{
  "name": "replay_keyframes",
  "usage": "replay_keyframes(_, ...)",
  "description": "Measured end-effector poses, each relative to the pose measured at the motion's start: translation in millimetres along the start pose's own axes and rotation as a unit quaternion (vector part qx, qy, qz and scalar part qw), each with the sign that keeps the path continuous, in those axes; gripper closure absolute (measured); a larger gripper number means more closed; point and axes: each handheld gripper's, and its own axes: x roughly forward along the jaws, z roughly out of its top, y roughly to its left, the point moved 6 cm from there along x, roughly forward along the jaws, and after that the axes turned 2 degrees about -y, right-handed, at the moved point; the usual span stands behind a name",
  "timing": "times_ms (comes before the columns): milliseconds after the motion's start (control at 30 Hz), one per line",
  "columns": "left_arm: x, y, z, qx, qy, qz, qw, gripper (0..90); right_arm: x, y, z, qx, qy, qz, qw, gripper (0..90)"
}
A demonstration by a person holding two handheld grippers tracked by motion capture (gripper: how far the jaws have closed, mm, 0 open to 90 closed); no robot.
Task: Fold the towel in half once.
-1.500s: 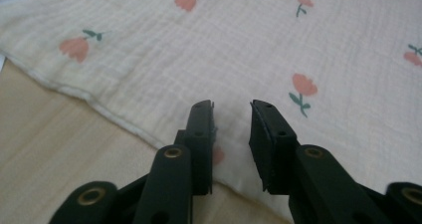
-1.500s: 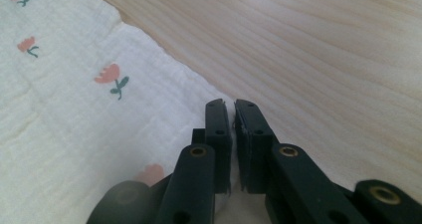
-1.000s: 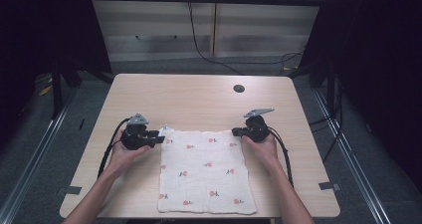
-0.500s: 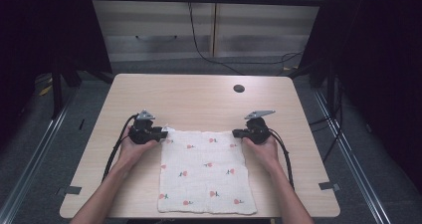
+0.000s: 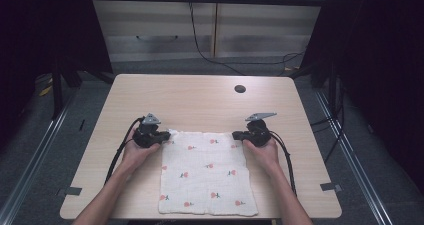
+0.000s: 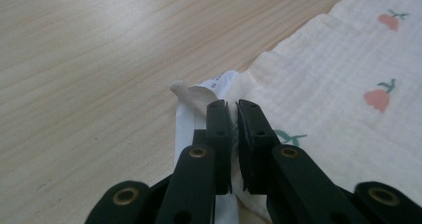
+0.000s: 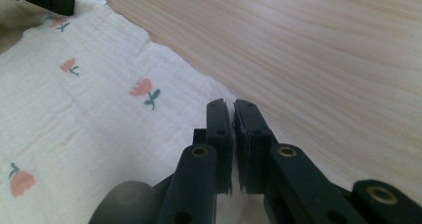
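While the flower-print cloth [image 5: 206, 171] lies flat on the table [image 5: 200, 100], the left gripper [image 5: 161, 136], jaws just closed, and right gripper [image 5: 239, 134] pinch its two far corners, the cloth stretching back toward the person.

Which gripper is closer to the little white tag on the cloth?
Left. The left gripper is pinched on the cloth at the corner where the white tag sticks out. The right gripper grips the opposite far corner, across the cloth's whole width.
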Motion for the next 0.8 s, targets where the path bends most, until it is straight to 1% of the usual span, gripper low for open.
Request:
replay_keyframes(33, -1.8, 0.5, 0.6, -0.007, -0.004, -0.003, 1.0000, 84.6, -0.4, 1.0, 0.6, 0.000, -0.001, 0.001, 1.0000, 85.7)
replay_keyframes(67, -3.0, 0.8, 1.3, -0.009, -0.006, -0.004, 0.9999, 84.6, -1.5, 1.4, 1.9, -0.004, -0.003, 0.000, 1.0000, 85.8)
replay_keyframes(133, -7.2, 1.8, 4.2, -0.016, -0.018, -0.004, 0.9997, 84.6, -5.1, 1.1, 4.0, -0.004, -0.007, -0.001, 1.0000, 85.8)
replay_keyframes(167, -9.1, 2.5, 5.4, -0.015, -0.021, -0.005, 0.9996, 84.6, -8.3, -0.1, 5.6, -0.002, -0.013, -0.001, 0.9999, 85.8)
replay_keyframes(233, -14.7, 1.2, 8.9, -0.021, -0.033, -0.010, 0.9992, 84.6, -15.8, -3.0, 8.9, 0.002, -0.026, -0.002, 0.9997, 85.8)
replay_keyframes(267, -17.0, 1.8, 10.4, -0.018, -0.037, -0.009, 0.9991, 84.6, -19.8, -4.3, 10.4, 0.005, -0.032, -0.004, 0.9995, 85.9)
replay_keyframes(400, -29.1, -0.2, 18.9, -0.029, -0.064, -0.025, 0.9972, 84.8, -34.7, -5.7, 17.5, 0.010, -0.059, -0.003, 0.9982, 85.9)
replay_keyframes(533, -38.4, -3.6, 26.9, -0.034, -0.085, -0.031, 0.9953, 84.9, -46.0, -2.9, 25.4, 0.006, -0.080, -0.002, 0.9968, 85.9)
replay_keyframes(600, -41.2, -4.9, 30.2, -0.027, -0.092, -0.030, 0.9949, 84.9, -50.5, -1.9, 28.7, 0.005, -0.088, -0.001, 0.9961, 85.9)
replay_keyframes(667, -44.5, -7.8, 34.0, -0.025, -0.098, -0.033, 0.9943, 85.0, -55.1, -0.9, 32.0, 0.007, -0.097, -0.001, 0.9953, 85.9)
replay_keyframes(800, -52.9, -11.2, 42.4, -0.019, -0.116, -0.034, 0.9925, 85.0, -61.3, 0.6, 36.7, 0.002, -0.108, -0.001, 0.9941, 85.9)
